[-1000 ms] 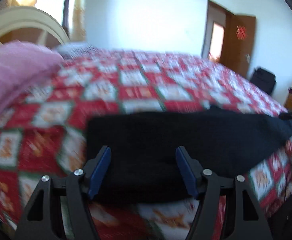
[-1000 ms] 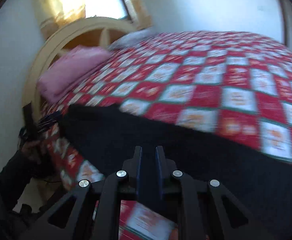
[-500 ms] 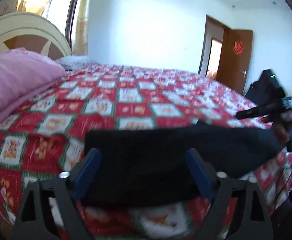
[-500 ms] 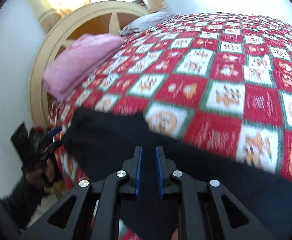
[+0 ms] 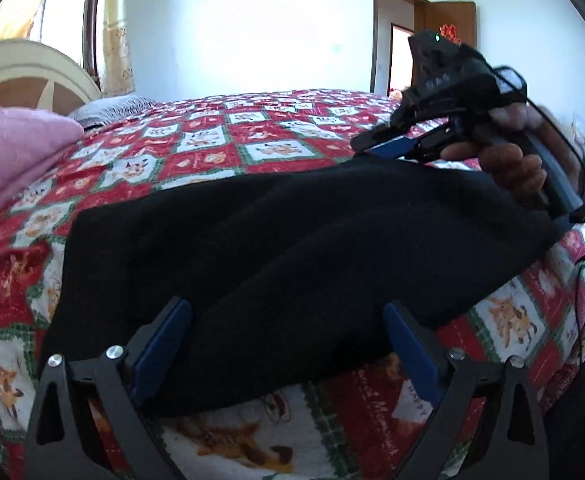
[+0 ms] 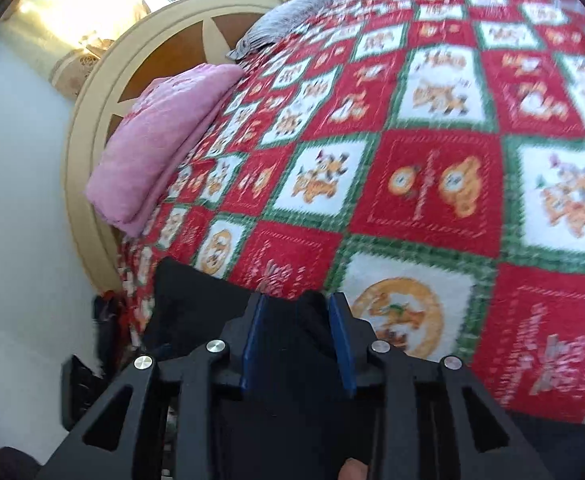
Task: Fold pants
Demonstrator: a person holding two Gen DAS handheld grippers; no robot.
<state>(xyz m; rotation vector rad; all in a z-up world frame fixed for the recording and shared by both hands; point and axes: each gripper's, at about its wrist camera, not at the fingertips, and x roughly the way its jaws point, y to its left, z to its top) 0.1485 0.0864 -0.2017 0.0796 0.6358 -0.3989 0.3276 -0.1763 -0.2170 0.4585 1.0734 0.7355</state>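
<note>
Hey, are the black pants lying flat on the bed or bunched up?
Mostly flat: the black pants lie spread in a wide band on the bedspread, with shallow ripples. Fold layers: cannot tell.

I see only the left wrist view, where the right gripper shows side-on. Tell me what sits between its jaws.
Observer: In the right wrist view, the right gripper has its jaws opening, with a bunched edge of the black fabric pants between them.
Operator: Report where that end of the pants lies.
Observer: It lies on the red-and-white checked bedspread, just beside a white square that bears a round orange figure.
</note>
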